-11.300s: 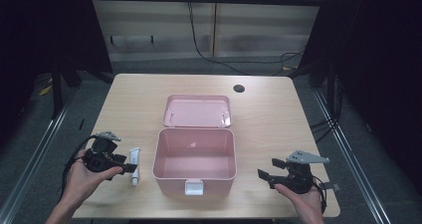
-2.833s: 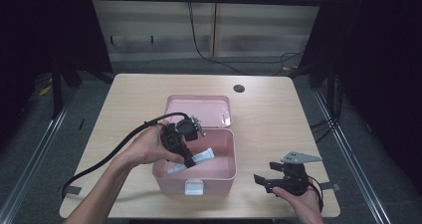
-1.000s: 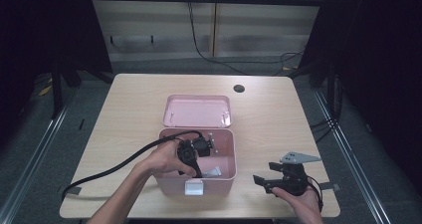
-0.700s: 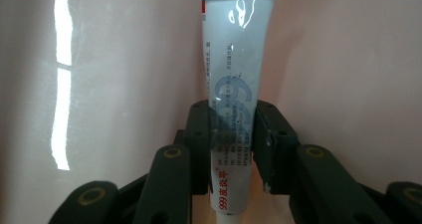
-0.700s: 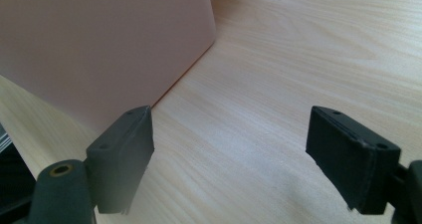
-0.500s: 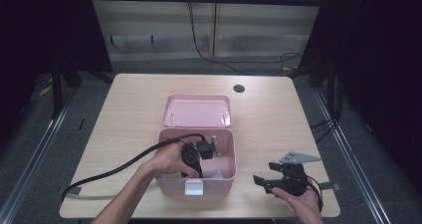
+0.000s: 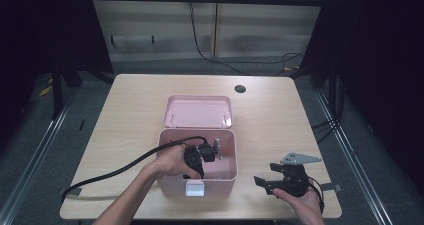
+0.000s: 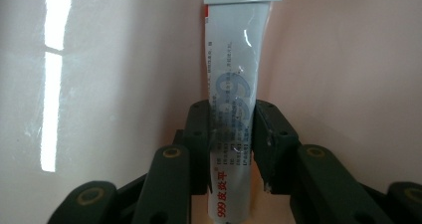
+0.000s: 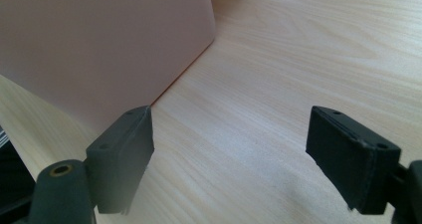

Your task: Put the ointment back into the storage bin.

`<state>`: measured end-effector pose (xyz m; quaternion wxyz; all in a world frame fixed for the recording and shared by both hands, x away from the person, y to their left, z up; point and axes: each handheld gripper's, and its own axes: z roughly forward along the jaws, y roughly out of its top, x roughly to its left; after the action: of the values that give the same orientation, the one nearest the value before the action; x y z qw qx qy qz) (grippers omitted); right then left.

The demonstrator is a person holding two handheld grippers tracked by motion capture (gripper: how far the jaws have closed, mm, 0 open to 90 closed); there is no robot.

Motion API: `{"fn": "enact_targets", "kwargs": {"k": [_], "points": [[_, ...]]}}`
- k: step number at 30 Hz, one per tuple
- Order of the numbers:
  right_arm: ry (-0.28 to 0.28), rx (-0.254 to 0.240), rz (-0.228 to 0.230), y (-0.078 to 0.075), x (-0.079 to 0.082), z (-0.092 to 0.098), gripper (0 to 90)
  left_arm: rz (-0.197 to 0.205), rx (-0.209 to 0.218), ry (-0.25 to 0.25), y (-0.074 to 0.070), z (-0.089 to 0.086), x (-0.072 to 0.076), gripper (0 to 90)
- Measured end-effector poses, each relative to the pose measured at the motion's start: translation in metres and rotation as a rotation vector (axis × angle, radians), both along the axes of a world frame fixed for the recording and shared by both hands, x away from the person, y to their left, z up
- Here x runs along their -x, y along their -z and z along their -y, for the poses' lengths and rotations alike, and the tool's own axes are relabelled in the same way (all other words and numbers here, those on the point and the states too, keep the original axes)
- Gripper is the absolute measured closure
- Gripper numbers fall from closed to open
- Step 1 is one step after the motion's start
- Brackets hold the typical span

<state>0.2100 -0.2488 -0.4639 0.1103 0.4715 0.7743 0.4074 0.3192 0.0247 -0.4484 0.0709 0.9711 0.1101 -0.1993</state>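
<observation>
Pink box [image 8: 348, 59] interior — left fingers [image 8: 199, 134] clamp tube [image 8: 234, 99] lengthwise, crimp end away.

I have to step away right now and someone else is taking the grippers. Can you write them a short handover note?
Left gripper: inside the open pink box, fingers shut on the white ointment tube.
Right gripper: open, holding nothing, low over the wooden table just right of the box.
Done: tube carried into the box.
Left: release the tube, withdraw the left gripper, then probably close the lid, which lies folded back behind the box.
</observation>
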Motion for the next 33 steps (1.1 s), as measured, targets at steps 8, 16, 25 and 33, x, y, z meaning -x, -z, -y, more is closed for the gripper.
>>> {"fn": "enact_targets", "kwargs": {"k": [8, 16, 25, 33], "points": [[-0.002, 0.000, -0.001, 0.000, 0.000, 0.000, 18.3, -0.003, -0.015, 0.009, 0.006, 0.003, 0.000, 69.7], [-0.002, 0.000, -0.001, 0.000, 0.000, 0.000, 18.2, -0.003, -0.027, -0.001, 0.006, 0.002, -0.001, 69.3], [-0.001, 0.000, -0.001, 0.000, 0.000, 0.000, 18.2, -0.001, 0.028, -0.046, -0.004, 0.000, -0.007, 63.4], [-0.002, 0.000, 0.000, 0.000, 0.000, 0.000, 18.2, 0.011, 0.088, -0.087, -0.019, -0.005, -0.008, 60.1]]}}
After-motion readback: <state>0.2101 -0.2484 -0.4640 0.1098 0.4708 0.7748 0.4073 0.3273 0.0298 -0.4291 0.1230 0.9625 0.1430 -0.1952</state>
